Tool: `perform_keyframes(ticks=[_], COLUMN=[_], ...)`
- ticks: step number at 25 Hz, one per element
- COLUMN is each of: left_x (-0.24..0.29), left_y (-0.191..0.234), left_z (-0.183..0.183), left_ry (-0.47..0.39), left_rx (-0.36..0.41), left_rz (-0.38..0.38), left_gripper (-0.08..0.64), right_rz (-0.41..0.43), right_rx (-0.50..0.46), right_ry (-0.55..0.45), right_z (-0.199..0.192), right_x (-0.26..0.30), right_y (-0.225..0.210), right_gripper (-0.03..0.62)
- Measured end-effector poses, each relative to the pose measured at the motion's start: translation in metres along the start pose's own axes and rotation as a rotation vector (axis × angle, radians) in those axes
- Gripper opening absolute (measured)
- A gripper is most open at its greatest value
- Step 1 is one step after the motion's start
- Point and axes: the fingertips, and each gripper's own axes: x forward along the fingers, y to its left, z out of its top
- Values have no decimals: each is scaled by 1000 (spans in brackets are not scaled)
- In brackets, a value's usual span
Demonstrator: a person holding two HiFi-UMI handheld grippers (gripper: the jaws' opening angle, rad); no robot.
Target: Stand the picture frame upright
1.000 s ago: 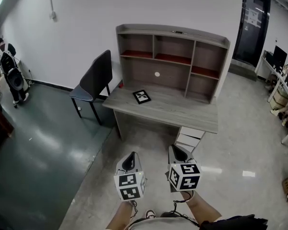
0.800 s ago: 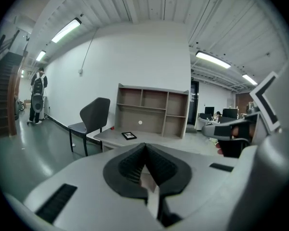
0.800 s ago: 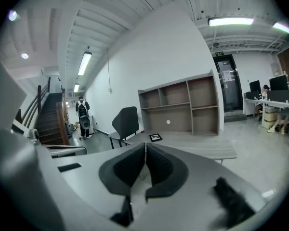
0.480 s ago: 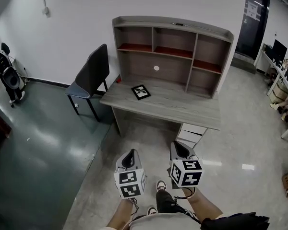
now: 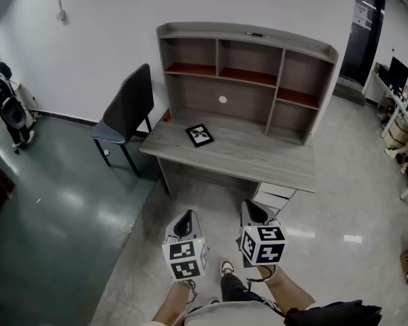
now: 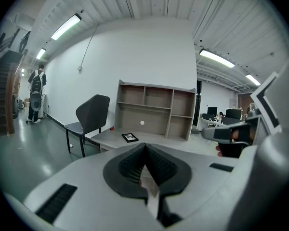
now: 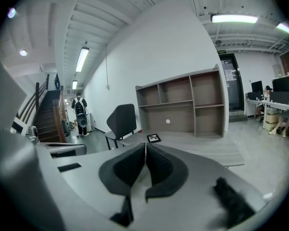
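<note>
Left gripper (image 5: 184, 217) and right gripper (image 5: 253, 209) side by side, pointing forward and slightly down, well short of the desk (image 5: 258, 160); both pairs of jaws pressed together, empty; picture frame (image 5: 200, 135) lying flat on the desktop, left of centre.

Well beyond the fingers (image 5: 253, 213) of your right gripper (image 5: 248, 206), which partly hide the drawer unit (image 5: 277, 194), the picture frame (image 5: 200, 134) shows an image too small to tell.
</note>
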Motion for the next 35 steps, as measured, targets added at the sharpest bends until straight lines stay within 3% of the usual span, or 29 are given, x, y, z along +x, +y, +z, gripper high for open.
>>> perform_keyframes(ticks=[35], left_x=[227], left_y=[11], left_z=[94], left_ry=[-26], left_rx=[-3], left_rz=[72], left_gripper=[3], right_rz=[95], right_rx=[-22], right_ry=[-4], right_z=[104], right_x=[212], right_y=[-99], right_gripper=[32])
